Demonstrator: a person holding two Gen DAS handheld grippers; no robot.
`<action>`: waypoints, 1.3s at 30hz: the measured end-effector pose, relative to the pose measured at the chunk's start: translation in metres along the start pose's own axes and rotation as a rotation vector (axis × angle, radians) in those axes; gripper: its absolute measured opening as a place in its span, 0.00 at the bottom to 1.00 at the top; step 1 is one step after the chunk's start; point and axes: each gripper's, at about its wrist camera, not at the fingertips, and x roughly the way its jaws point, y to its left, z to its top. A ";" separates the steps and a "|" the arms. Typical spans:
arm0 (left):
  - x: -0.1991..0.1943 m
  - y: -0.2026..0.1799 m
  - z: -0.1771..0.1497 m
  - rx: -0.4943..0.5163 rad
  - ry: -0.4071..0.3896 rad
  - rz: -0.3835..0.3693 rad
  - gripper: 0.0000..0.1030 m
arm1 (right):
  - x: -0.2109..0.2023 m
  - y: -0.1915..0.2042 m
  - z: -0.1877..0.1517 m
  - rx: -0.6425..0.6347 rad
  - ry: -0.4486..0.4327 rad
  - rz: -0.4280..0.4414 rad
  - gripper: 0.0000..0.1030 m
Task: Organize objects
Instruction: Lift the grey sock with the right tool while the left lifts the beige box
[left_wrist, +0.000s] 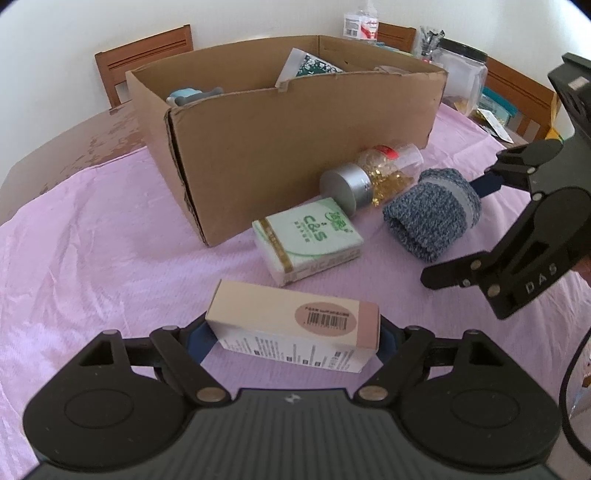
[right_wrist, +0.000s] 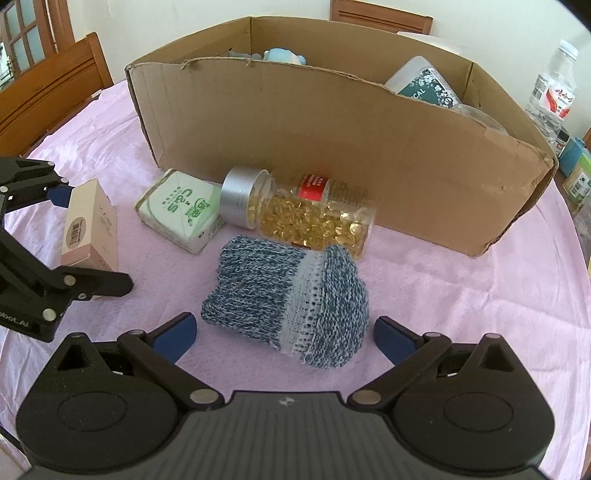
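Clamping a pink carton (left_wrist: 295, 325) at lower centre, the left gripper (left_wrist: 293, 338) holds it; the right gripper (right_wrist: 284, 338) gapes wide around the sock roll (right_wrist: 288, 299) on the bench (right_wrist: 461, 295).

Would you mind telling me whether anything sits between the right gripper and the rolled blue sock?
Nothing visible does. The right gripper has open jaws either side of the rolled blue sock; the capsule bottle lies beyond it.

Home dining room: wooden chairs (left_wrist: 144, 59) around table, pink tablecloth (left_wrist: 92, 229), household clutter.
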 end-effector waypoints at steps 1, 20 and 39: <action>-0.001 0.001 -0.001 0.001 0.000 -0.002 0.81 | 0.000 0.000 0.000 0.001 0.000 -0.001 1.00; -0.001 0.014 0.006 -0.018 0.030 -0.045 0.78 | 0.007 0.011 0.016 0.073 0.027 -0.076 0.99; -0.028 0.001 0.046 -0.087 0.140 0.012 0.78 | -0.012 -0.019 0.030 0.031 0.085 0.043 0.75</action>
